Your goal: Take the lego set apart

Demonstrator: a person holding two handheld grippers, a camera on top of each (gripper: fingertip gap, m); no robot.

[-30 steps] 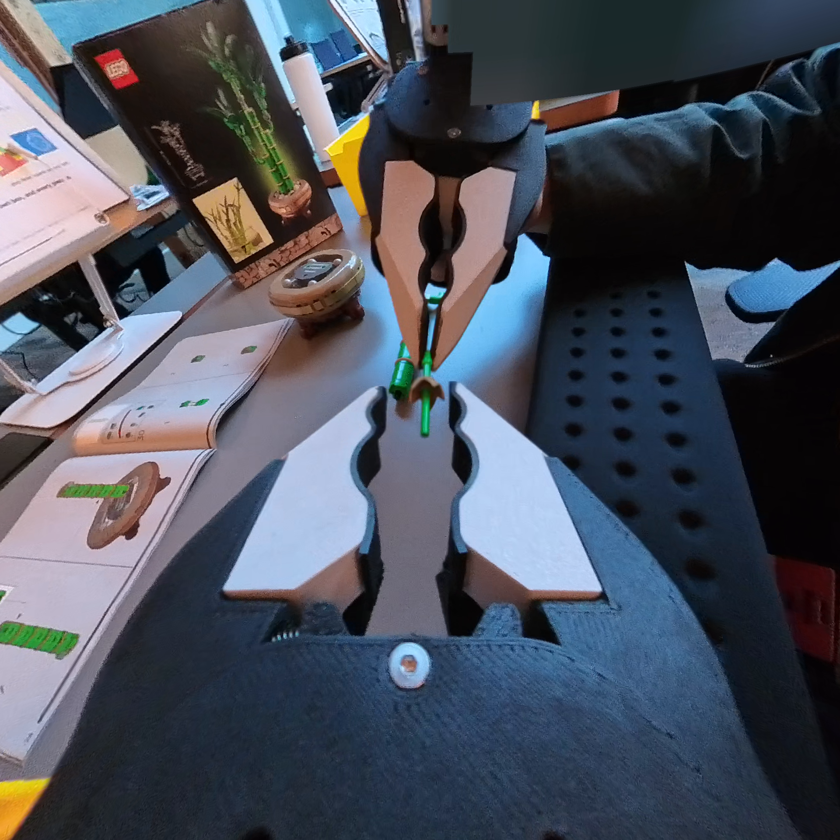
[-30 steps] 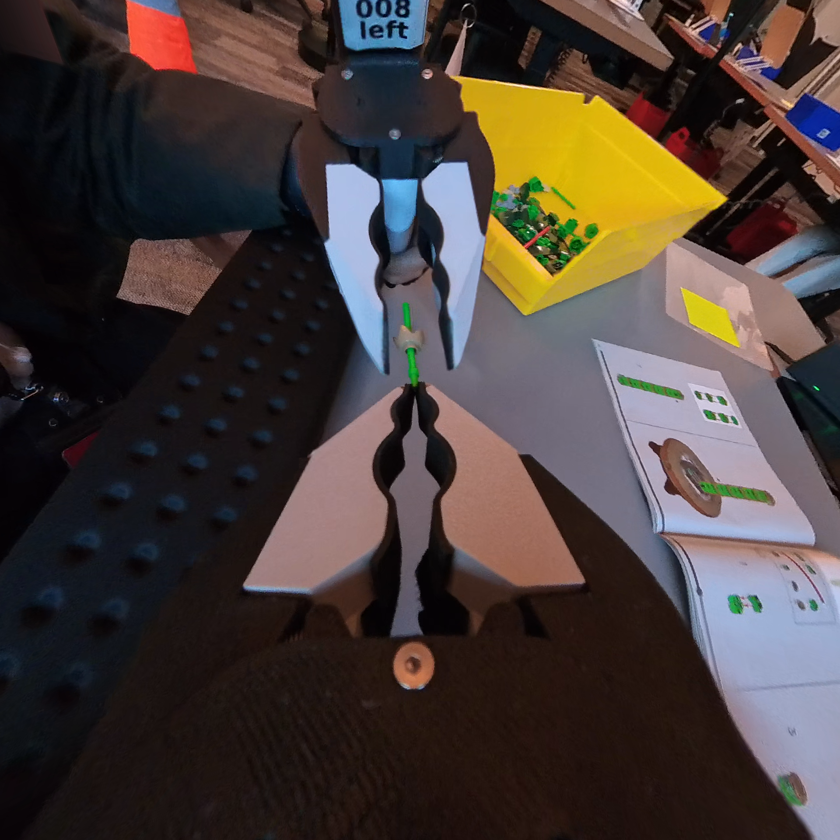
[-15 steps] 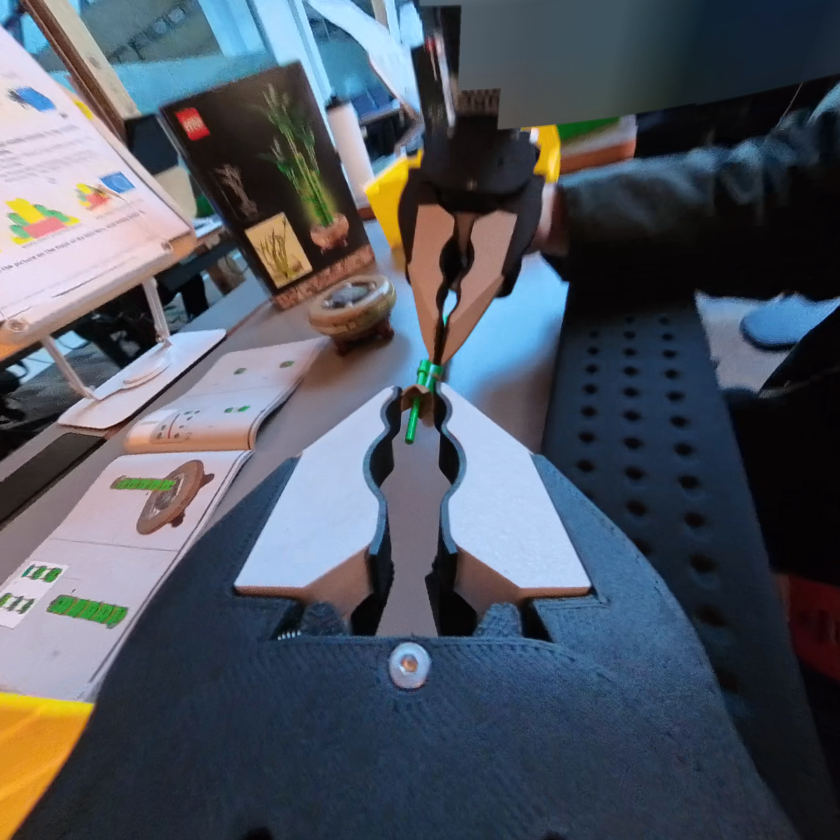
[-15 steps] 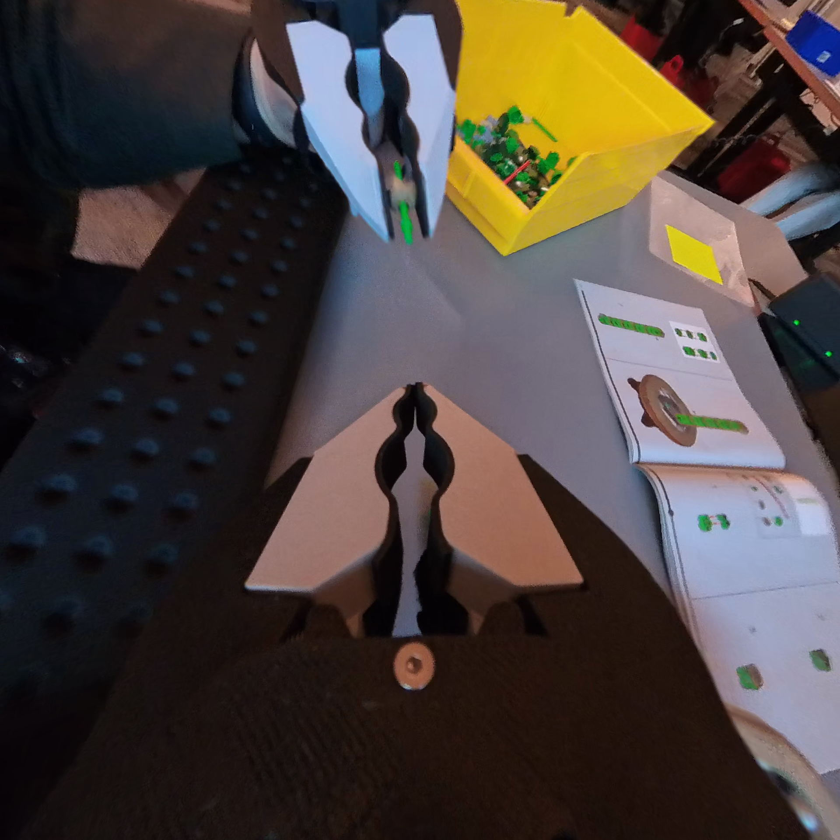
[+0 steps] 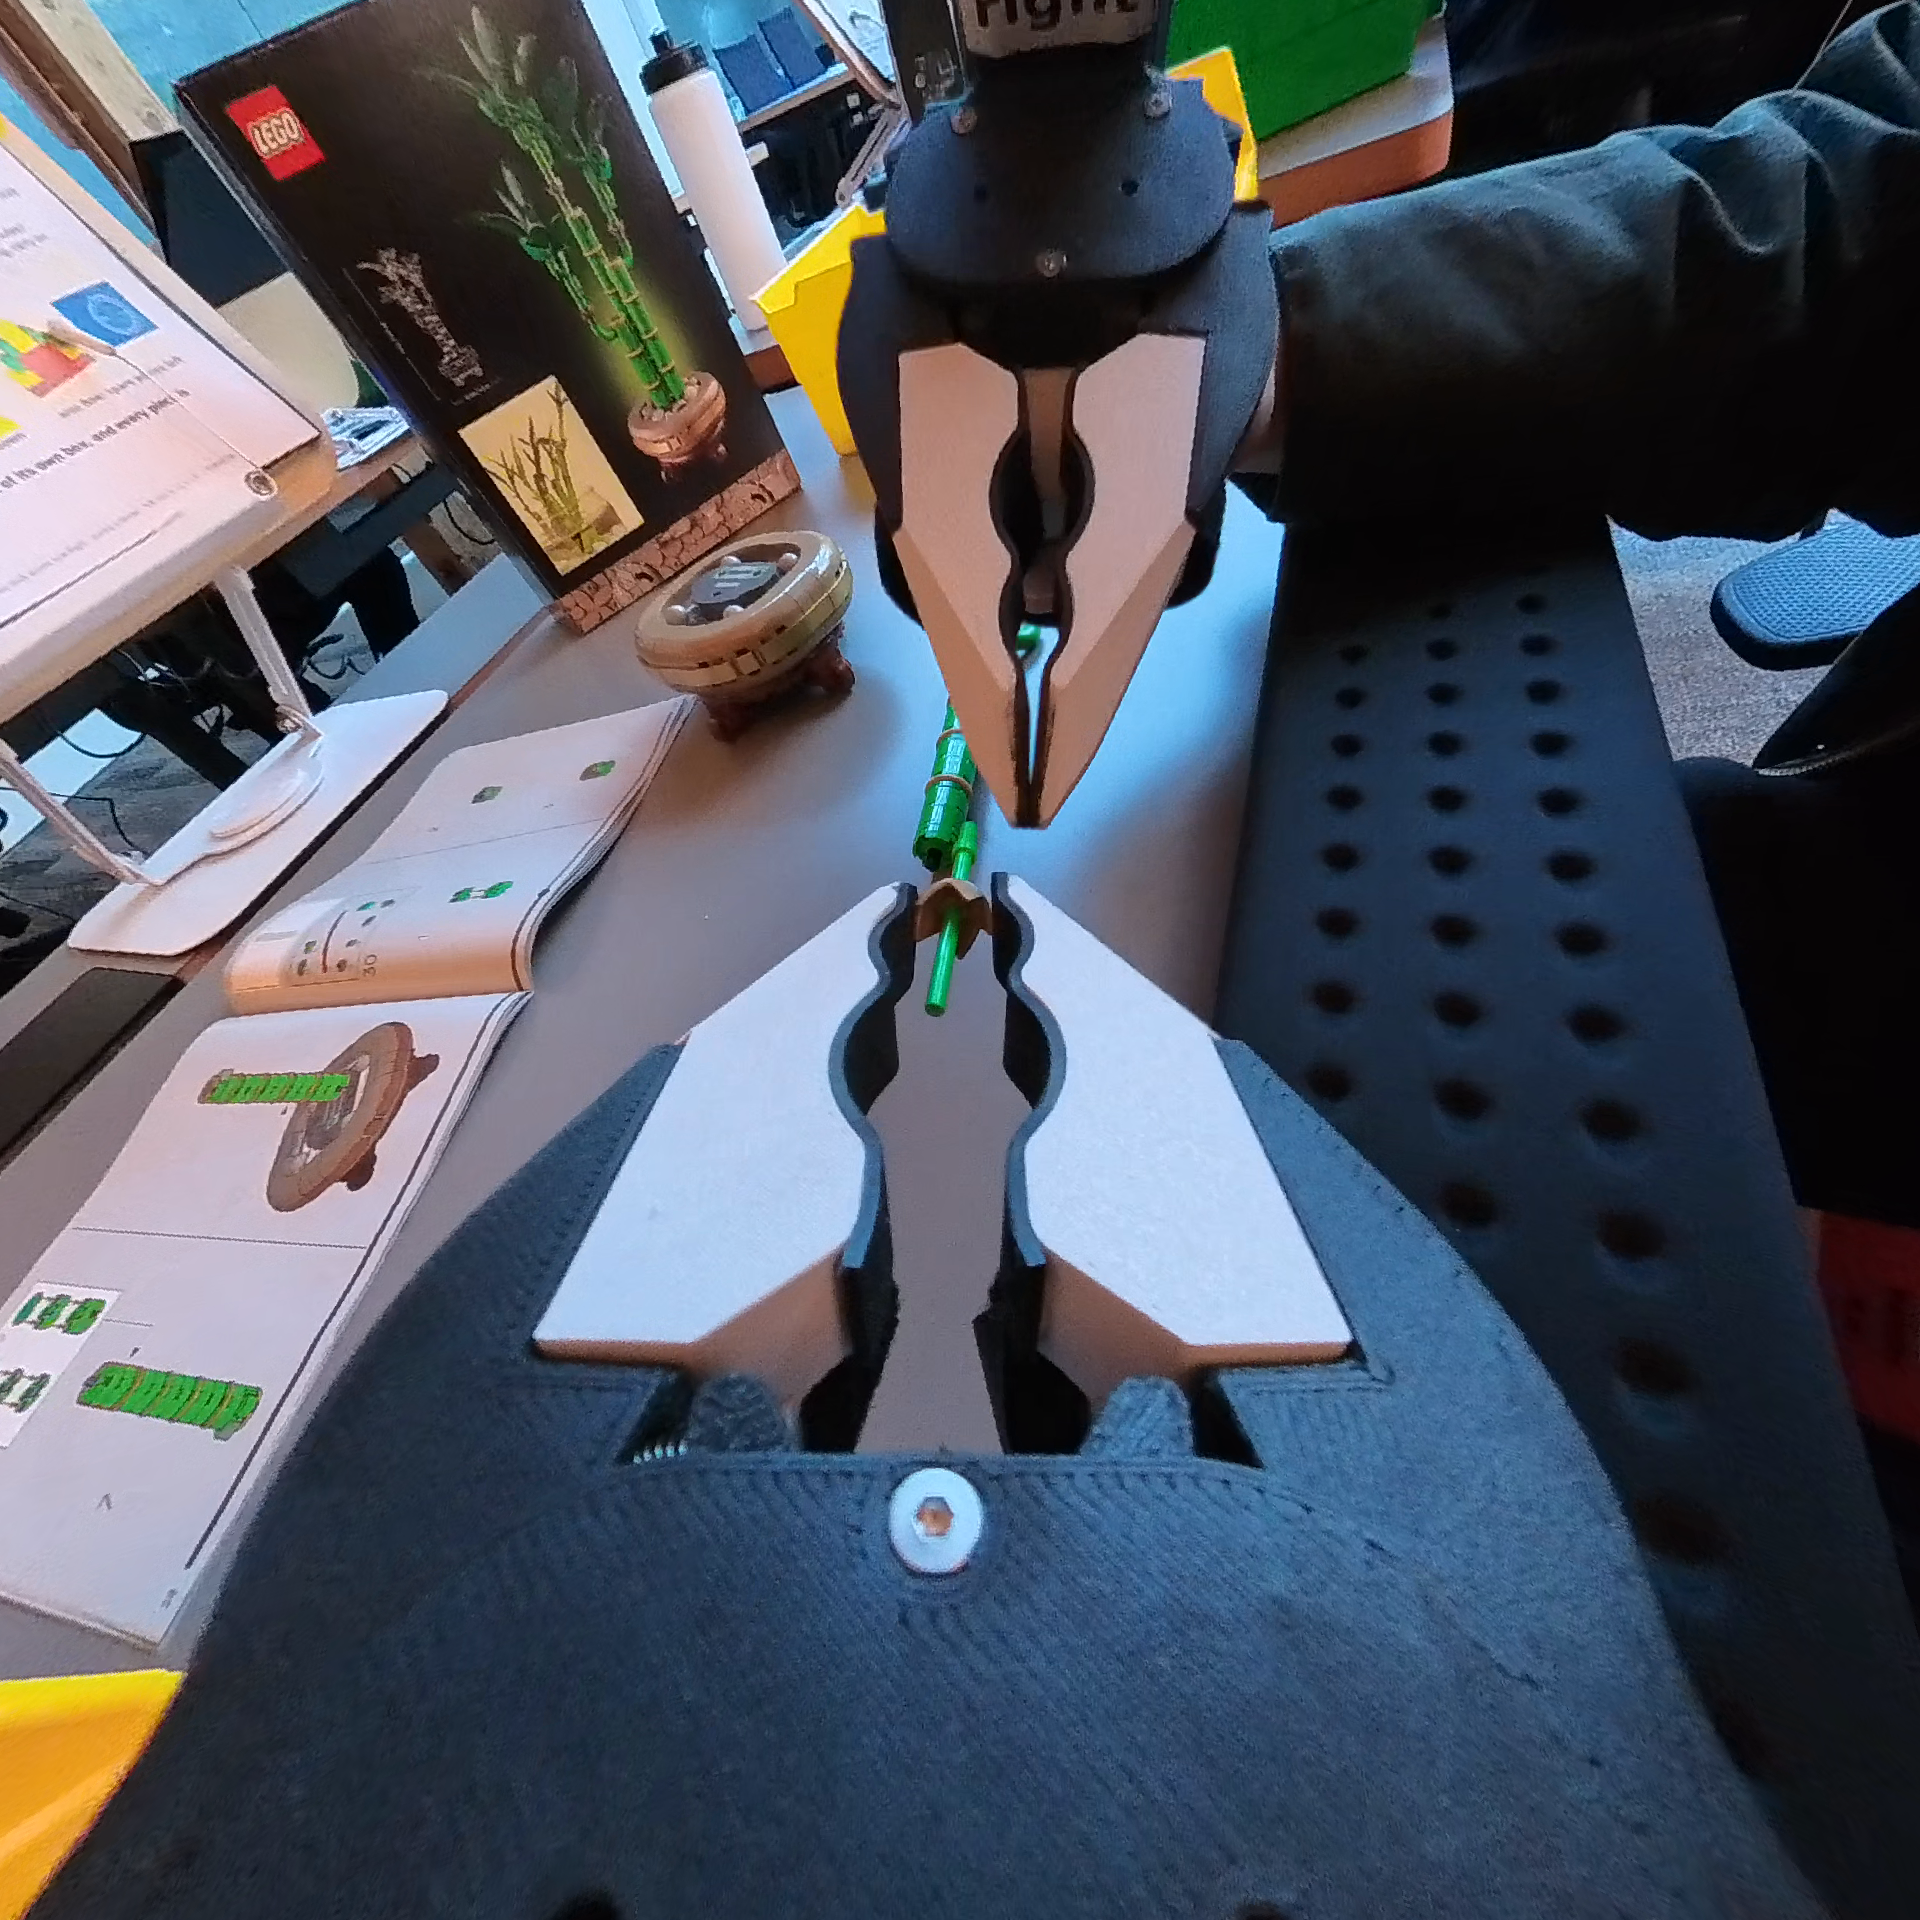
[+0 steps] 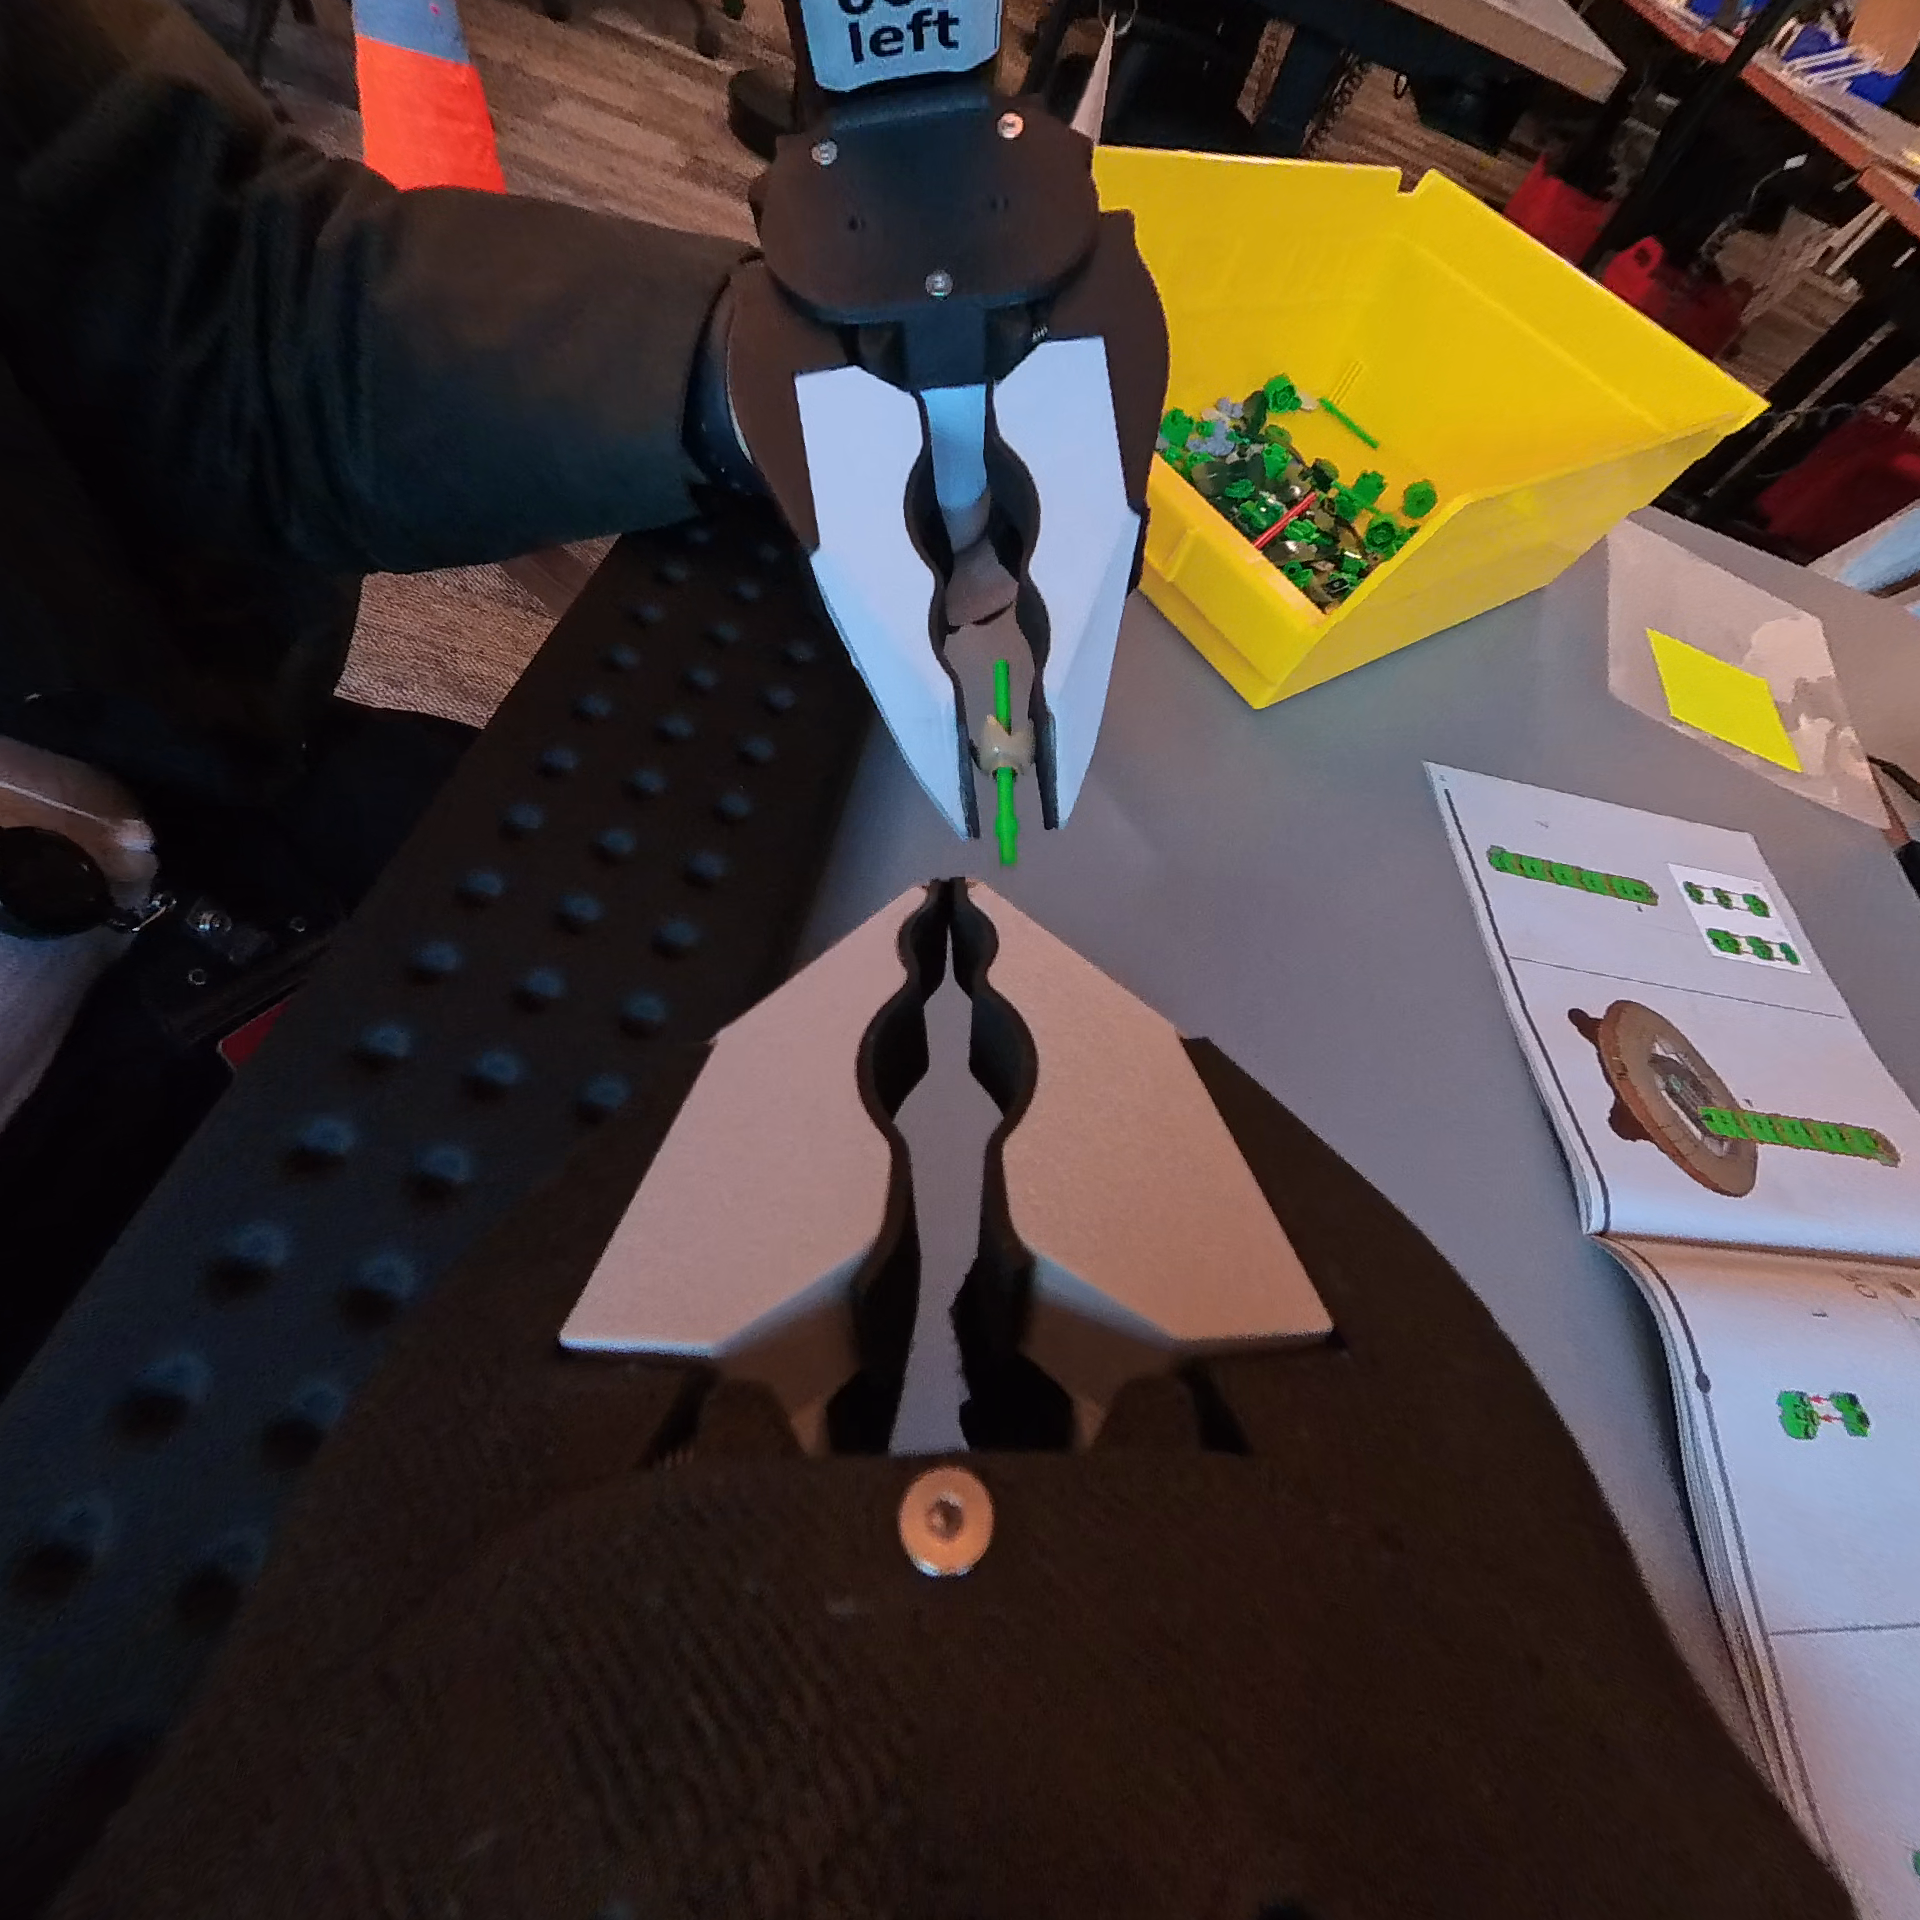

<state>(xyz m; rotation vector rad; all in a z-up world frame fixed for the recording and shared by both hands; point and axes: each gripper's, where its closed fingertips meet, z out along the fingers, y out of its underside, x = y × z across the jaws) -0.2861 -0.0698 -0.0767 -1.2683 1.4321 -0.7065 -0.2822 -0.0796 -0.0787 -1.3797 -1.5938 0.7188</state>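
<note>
My left gripper (image 5: 945,902) is shut on a small tan ring piece (image 5: 948,912) with a thin green rod (image 5: 943,977) through it, held above the table. The same piece (image 6: 1004,744) and the left gripper (image 6: 1013,826) show across from me in the right wrist view. My right gripper (image 6: 951,891) is shut with nothing visible between its tips, which sit just short of the rod's end. It faces the left gripper in the left wrist view (image 5: 1029,812). A green bamboo stalk (image 5: 940,795) lies on the grey table (image 5: 769,831) behind the tips.
A tan round pot base (image 5: 743,623) and the set's box (image 5: 488,312) stand at the back left. An open instruction booklet (image 5: 436,894) lies left, also in the right wrist view (image 6: 1714,1039). A yellow bin (image 6: 1455,343) holds green pieces (image 6: 1299,499). A black perforated mat (image 5: 1507,935) runs alongside. Left tips and right tips are each some 25 centimeters from the tan round pot base (image 5: 743,623).
A second ago my right gripper pinched the rod's far end. It let go, the grippers drew apart, and now they are tip to tip again with the rod only in the left gripper.
</note>
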